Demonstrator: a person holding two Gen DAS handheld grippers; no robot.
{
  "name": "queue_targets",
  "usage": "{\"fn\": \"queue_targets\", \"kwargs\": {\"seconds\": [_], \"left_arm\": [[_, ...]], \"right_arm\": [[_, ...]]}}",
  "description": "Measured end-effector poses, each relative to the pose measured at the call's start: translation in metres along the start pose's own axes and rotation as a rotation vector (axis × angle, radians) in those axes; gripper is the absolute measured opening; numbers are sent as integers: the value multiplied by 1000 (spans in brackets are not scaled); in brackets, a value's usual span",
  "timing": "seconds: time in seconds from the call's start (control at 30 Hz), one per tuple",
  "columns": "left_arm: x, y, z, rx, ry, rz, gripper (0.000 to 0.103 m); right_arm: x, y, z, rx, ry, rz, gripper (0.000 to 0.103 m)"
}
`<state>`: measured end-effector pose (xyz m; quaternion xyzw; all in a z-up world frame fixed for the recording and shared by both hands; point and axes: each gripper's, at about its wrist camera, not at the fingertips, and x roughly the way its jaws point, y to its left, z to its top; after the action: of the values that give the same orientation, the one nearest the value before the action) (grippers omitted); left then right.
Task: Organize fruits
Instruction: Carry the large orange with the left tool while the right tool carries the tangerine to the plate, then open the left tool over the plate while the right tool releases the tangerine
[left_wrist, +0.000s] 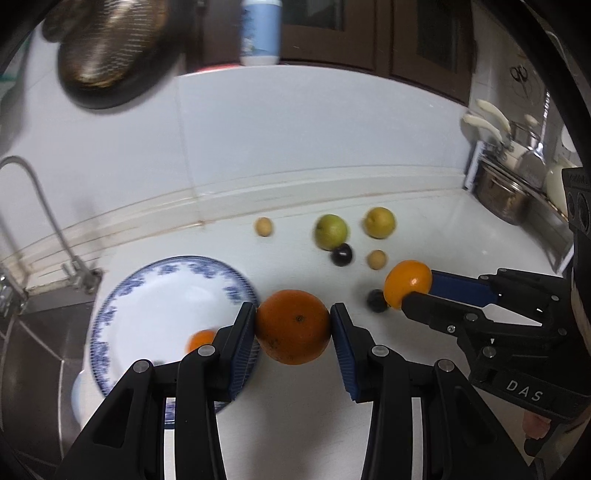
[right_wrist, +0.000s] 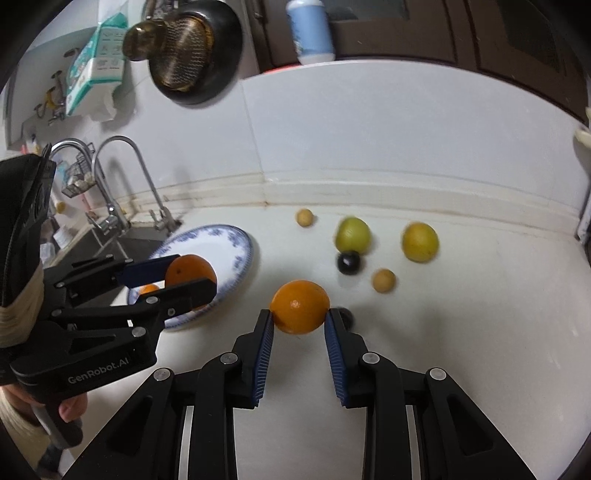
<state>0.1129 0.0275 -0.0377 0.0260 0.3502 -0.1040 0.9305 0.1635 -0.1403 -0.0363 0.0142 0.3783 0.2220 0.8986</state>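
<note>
My left gripper is shut on a large orange and holds it at the right rim of the blue-patterned white plate. A small orange lies on the plate. My right gripper is shut on a second orange over the counter. In the right wrist view the left gripper holds its orange over the plate. In the left wrist view the right gripper shows with its orange.
On the counter lie a green fruit, a yellow fruit, two small tan fruits and two dark fruits. A sink with faucets is left of the plate. Metal pots stand at the right.
</note>
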Motion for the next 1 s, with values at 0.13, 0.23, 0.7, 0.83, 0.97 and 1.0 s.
{"fn": "queue_targets", "kwargs": {"seconds": [0.13,0.23,0.7,0.83,0.97,1.0], "left_arm": [[-7,29,1,-39,0,41,41],[-12,53,-5,-66,3,76,40],[4,121,-21,-97,57,106,40],[21,130,-21,-91,93,93,40],[35,136,-22,-97,123,71,41],[36,136,-23,-94,124,66,41]], "right_arm": [[12,22,8,-20,-14,39,30],[27,41,14,-43,-15,71,29],[94,104,33,-119,66,142,29],[112,110,36,-120,96,142,17],[124,112,40,-123,119,137,7],[126,111,40,-114,126,141,7]]}}
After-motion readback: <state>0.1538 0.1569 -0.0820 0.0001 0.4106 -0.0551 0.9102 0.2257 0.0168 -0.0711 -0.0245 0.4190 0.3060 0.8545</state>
